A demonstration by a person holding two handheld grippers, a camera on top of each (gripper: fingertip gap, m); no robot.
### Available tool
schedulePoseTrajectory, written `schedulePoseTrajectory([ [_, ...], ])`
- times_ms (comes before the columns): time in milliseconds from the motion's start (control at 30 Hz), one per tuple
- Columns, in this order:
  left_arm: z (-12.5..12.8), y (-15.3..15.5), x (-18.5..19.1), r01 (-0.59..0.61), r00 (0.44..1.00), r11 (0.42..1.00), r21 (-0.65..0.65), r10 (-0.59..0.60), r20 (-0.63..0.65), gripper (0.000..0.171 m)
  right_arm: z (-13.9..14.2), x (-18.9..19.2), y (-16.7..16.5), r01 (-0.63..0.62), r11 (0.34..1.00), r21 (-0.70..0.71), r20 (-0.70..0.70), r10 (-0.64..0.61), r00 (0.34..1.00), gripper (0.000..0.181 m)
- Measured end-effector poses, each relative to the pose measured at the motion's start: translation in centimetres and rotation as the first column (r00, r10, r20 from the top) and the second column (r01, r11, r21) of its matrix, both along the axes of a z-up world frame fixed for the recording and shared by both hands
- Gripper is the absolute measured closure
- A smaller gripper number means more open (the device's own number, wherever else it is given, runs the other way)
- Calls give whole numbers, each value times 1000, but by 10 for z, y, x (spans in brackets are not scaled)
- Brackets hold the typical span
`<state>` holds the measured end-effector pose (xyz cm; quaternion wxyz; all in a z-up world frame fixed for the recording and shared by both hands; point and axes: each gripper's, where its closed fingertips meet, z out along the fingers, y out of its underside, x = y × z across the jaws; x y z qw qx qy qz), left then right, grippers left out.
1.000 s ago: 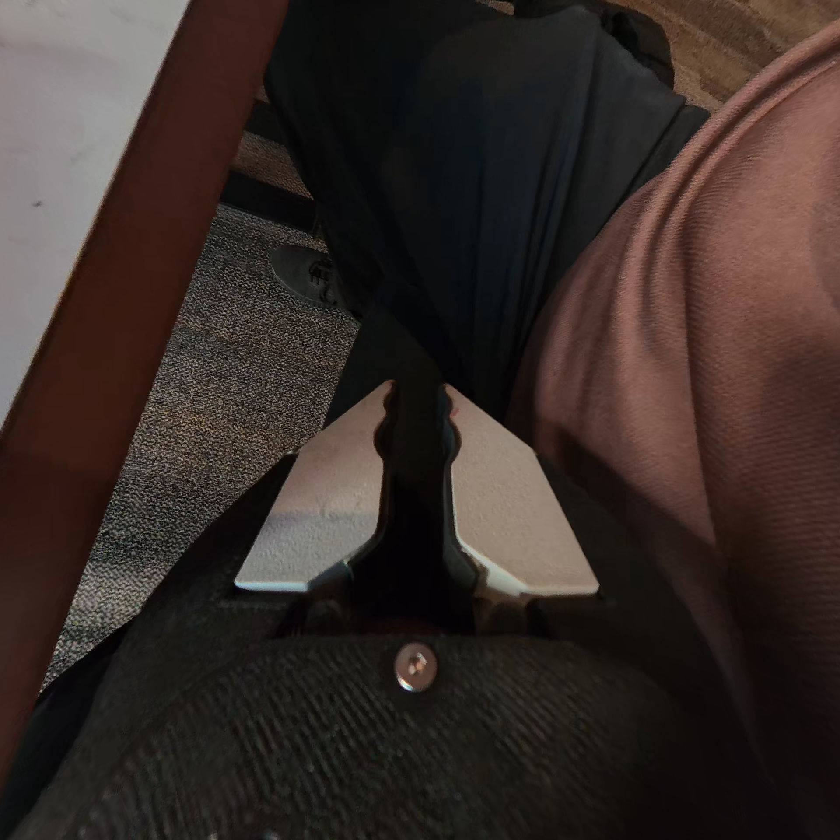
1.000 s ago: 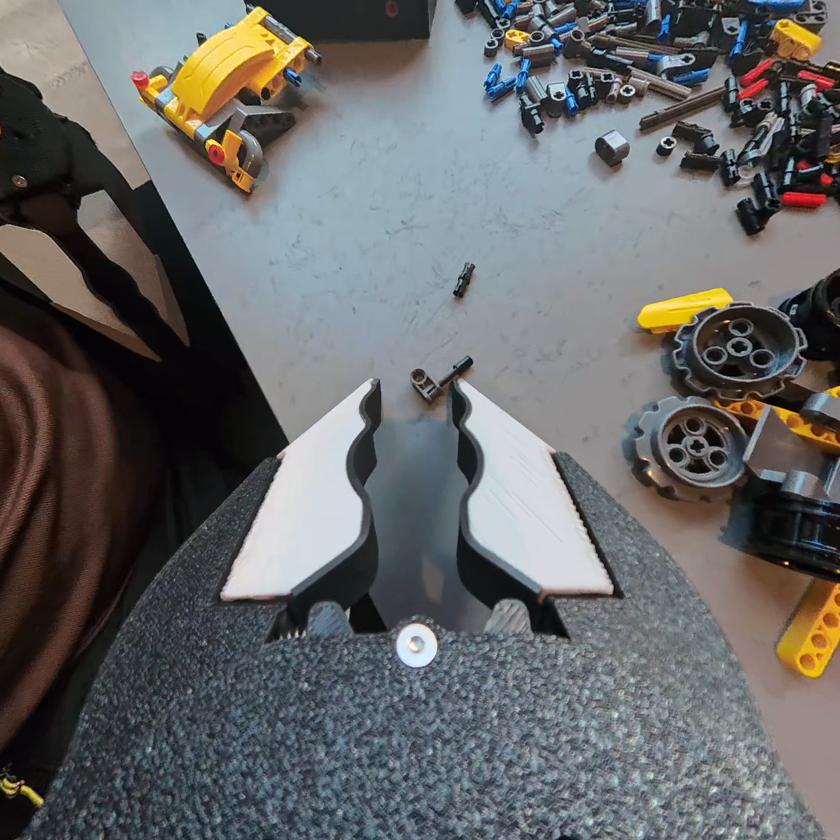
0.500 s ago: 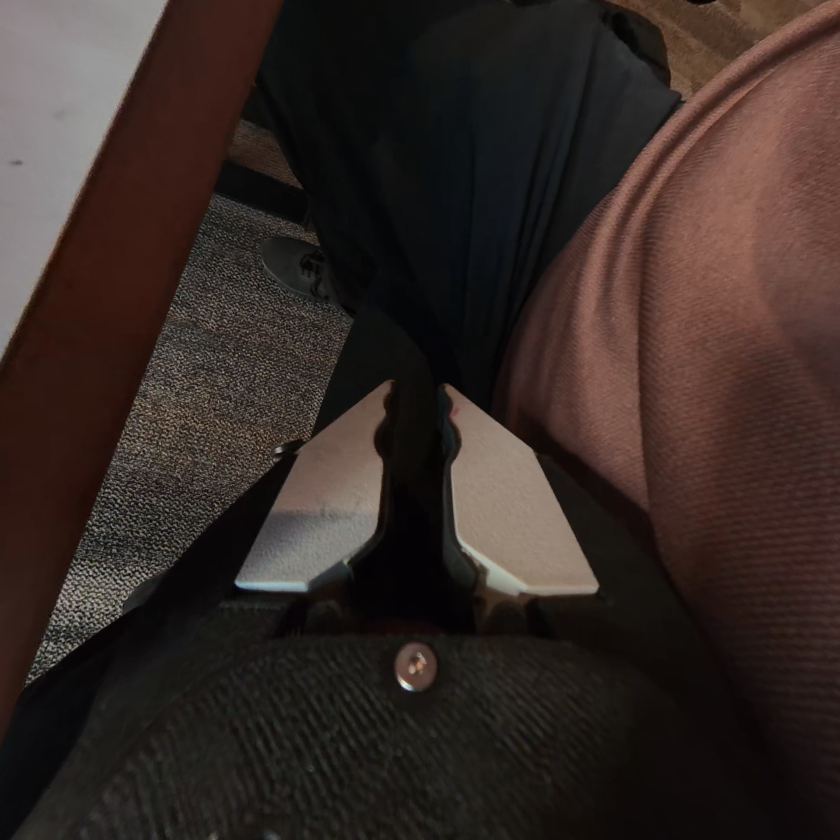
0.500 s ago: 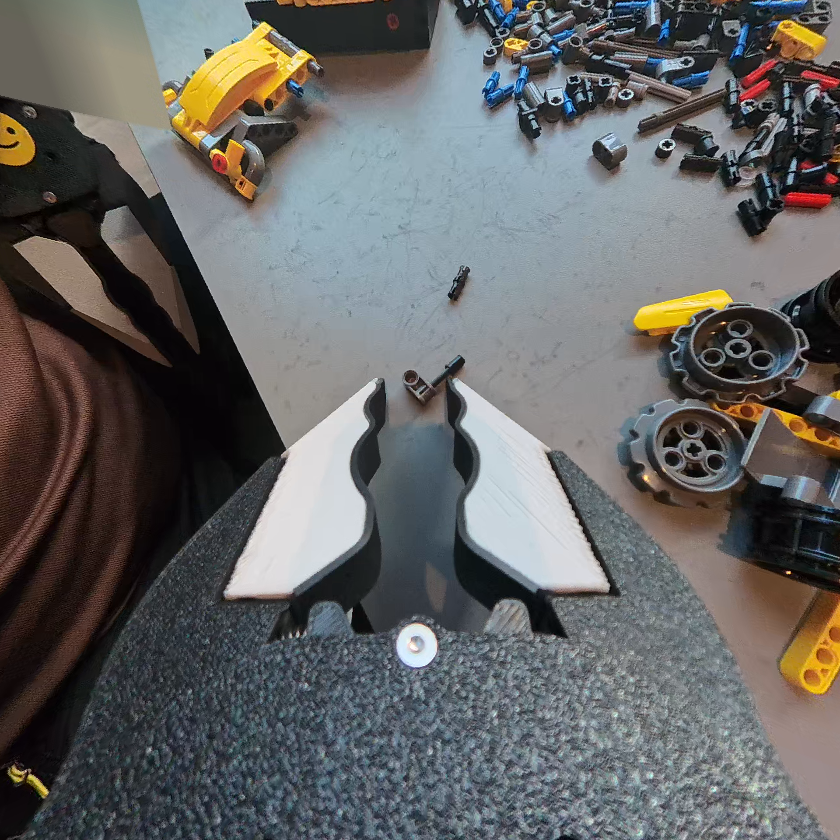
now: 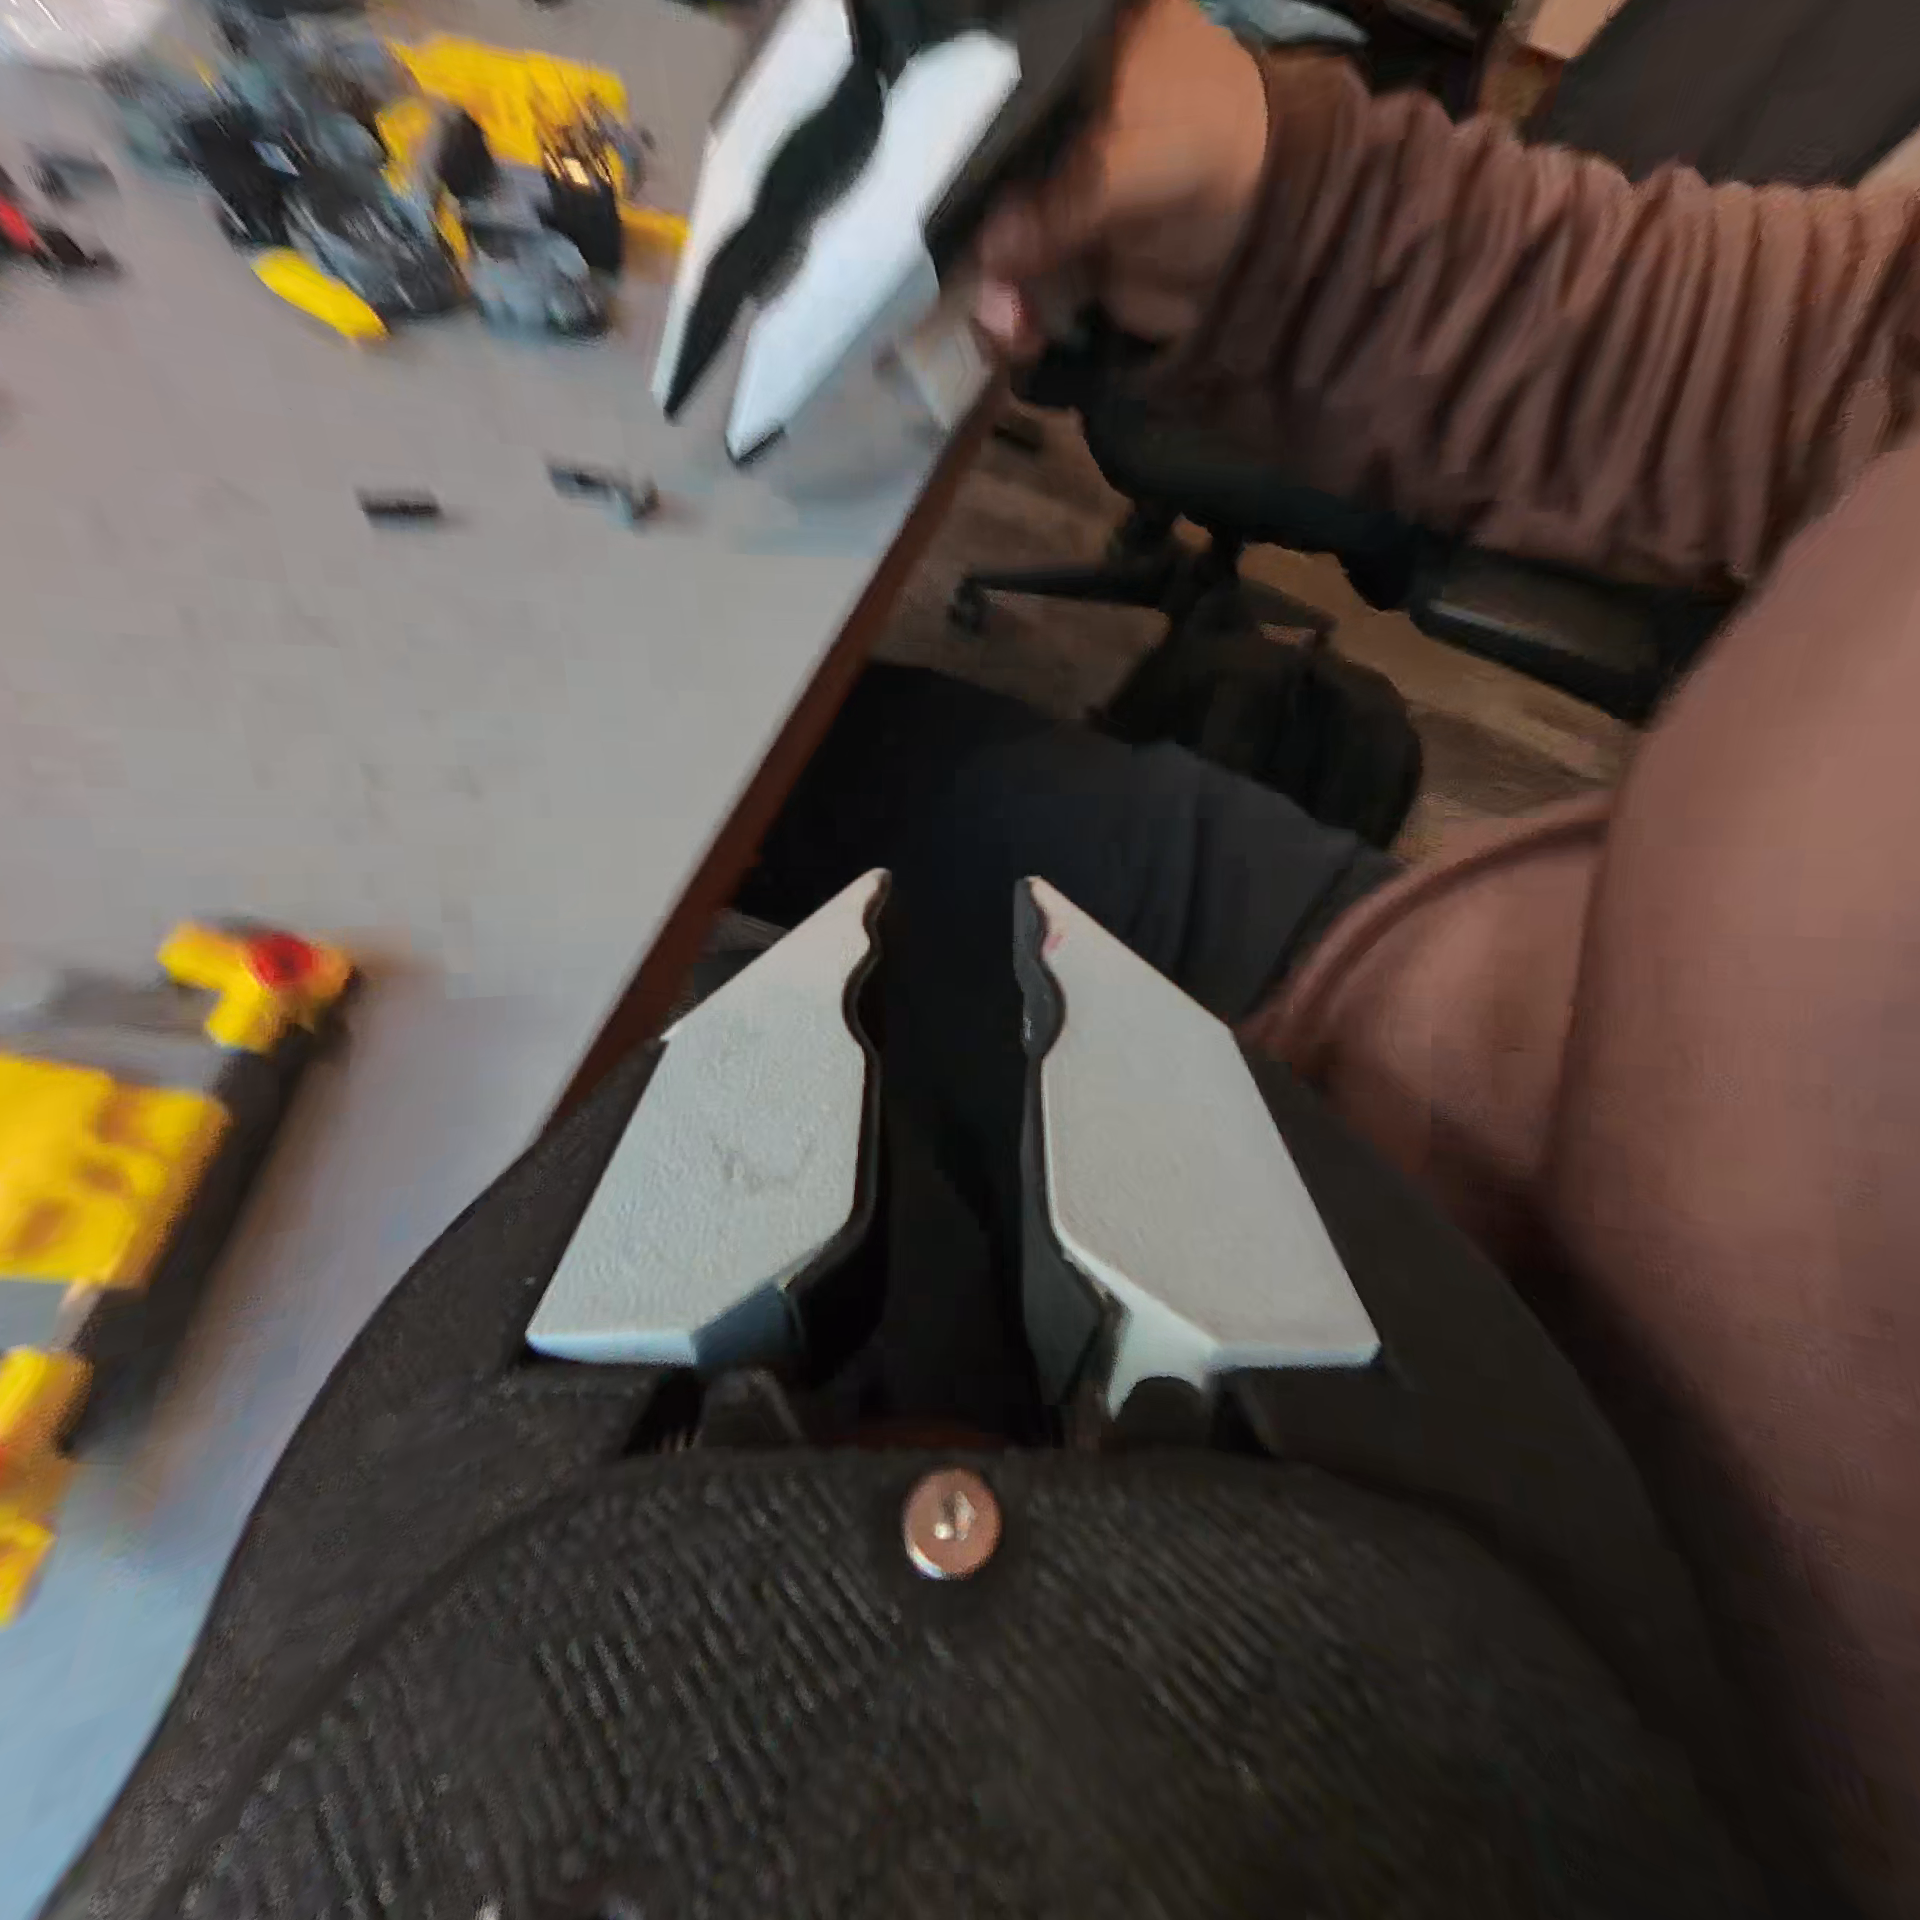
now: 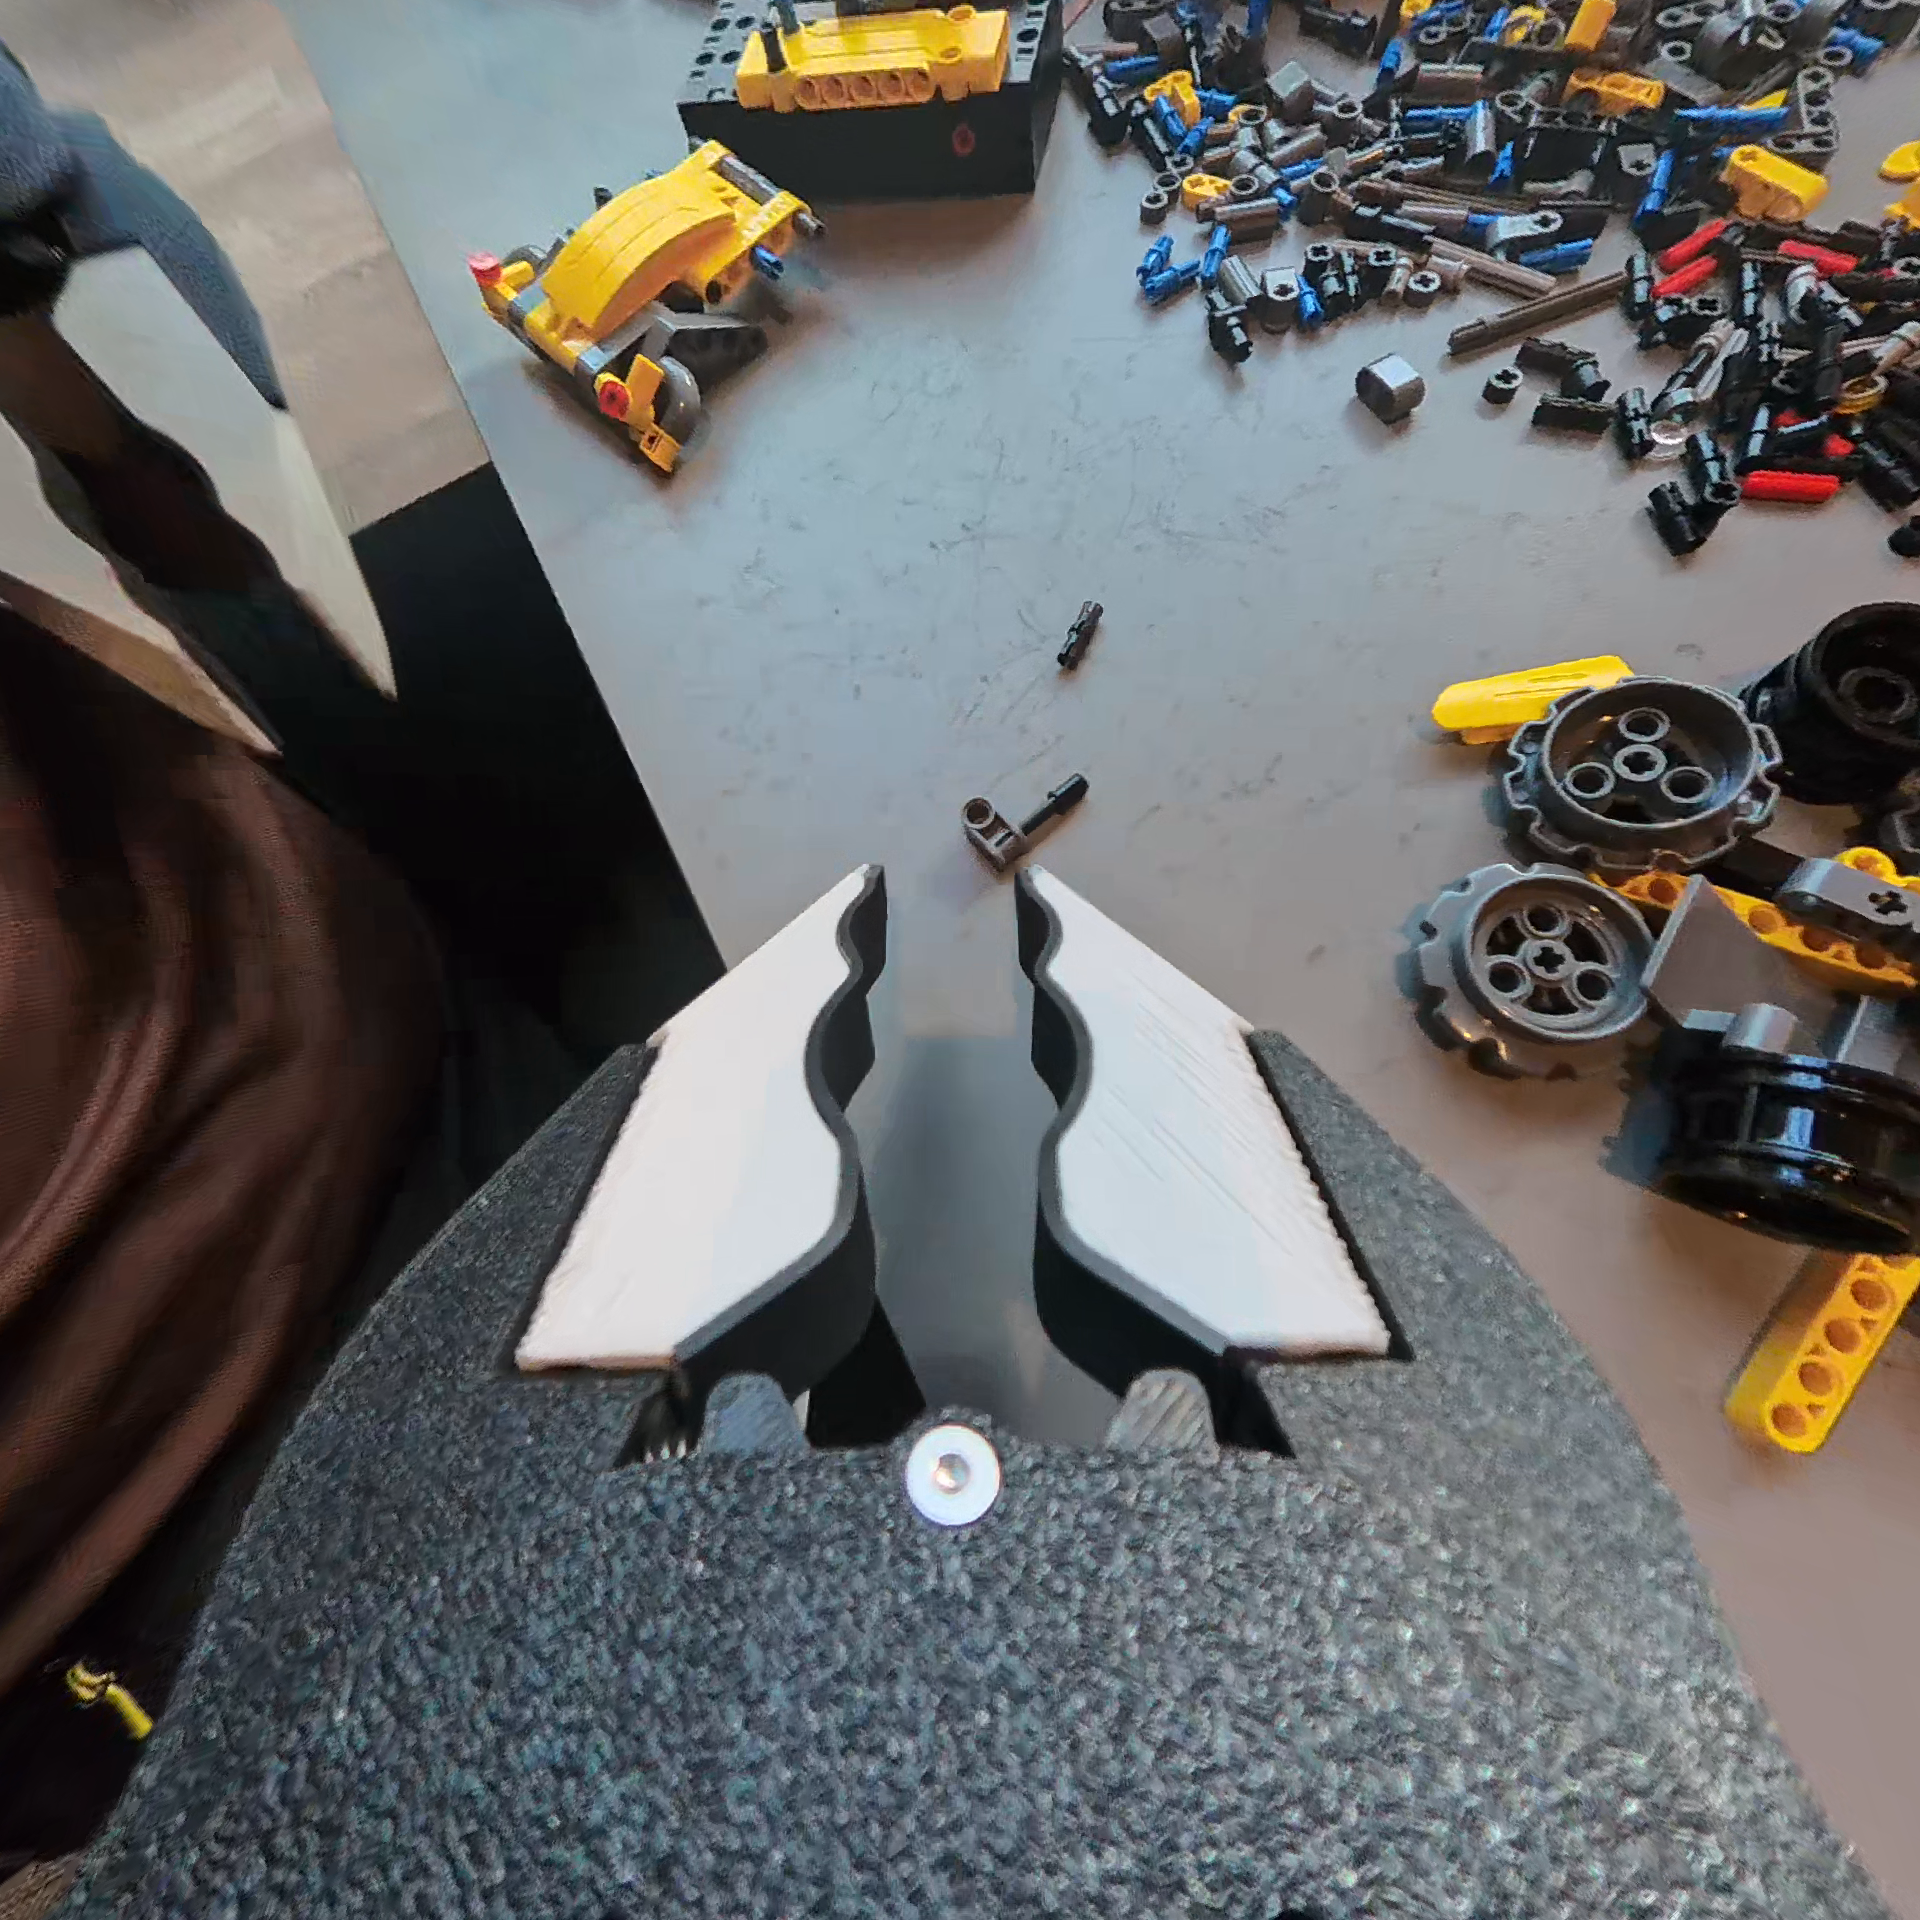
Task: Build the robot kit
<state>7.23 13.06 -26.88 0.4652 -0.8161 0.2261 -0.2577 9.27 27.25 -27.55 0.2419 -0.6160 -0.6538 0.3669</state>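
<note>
Your right gripper (image 6: 950, 883), jaws parted and empty, hovers just short of the grey connector with its black pin (image 6: 1013, 821) near the desk's (image 6: 935, 499) left edge. The pin's long axis slants up-right. Your left gripper (image 5: 951, 899), also parted and empty, hangs off that edge.

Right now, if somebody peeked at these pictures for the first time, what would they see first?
Probably the big jumble of small building pieces filling the far right of the grey table, with the yellow half-built model at its far left. Next, the open right gripper close over the table, a small grey connector with a black pin lying just beyond its tips.
</note>
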Motion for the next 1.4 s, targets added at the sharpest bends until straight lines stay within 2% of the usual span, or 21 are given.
schedulePoseTrajectory([
  [133,12,30,7,-59,996,998,13,60,-70,151,-4,-5,6,-47,992,118,28,44,999,159],
  [200,7,31,12,-68,997,997,-23,67,-28,151,-5,-7,8,-88,971,221,62,76,995,160],
  [267,-7,28,13,-78,996,995,-66,76,-38,152,-4,-9,7,-123,945,303,90,100,991,161],
  [367,-21,17,10,-77,994,994,-76,71,-83,151,1,-10,1,-94,962,255,77,76,994,160],
  [533,-34,2,0,-75,989,996,-41,69,-131,152,4,-12,4,72,991,109,51,-78,996,152],
  [733,-48,-9,-3,-27,994,998,-65,20,-108,153,-6,-21,7,192,979,68,134,-200,971,138],
  [900,-42,-10,-16,-51,997,997,-65,47,-58,154,-18,-22,11,245,966,77,182,-255,950,149],
  [1000,-42,-10,-16,-49,998,995,-85,47,-29,154,-18,-22,13,258,964,71,162,-266,950,168],
  [1133,-39,-7,-16,-57,998,996,-72,55,-31,154,-18,-23,11,249,967,52,119,-254,960,168],
  [1267,-17,7,-14,-93,994,994,-59,96,54,154,-7,-30,1,172,977,122,5,-174,985,169],
  [1400,16,38,-20,-162,974,985,-53,169,148,153,16,-39,-15,97,960,264,-154,-57,986,169],
])
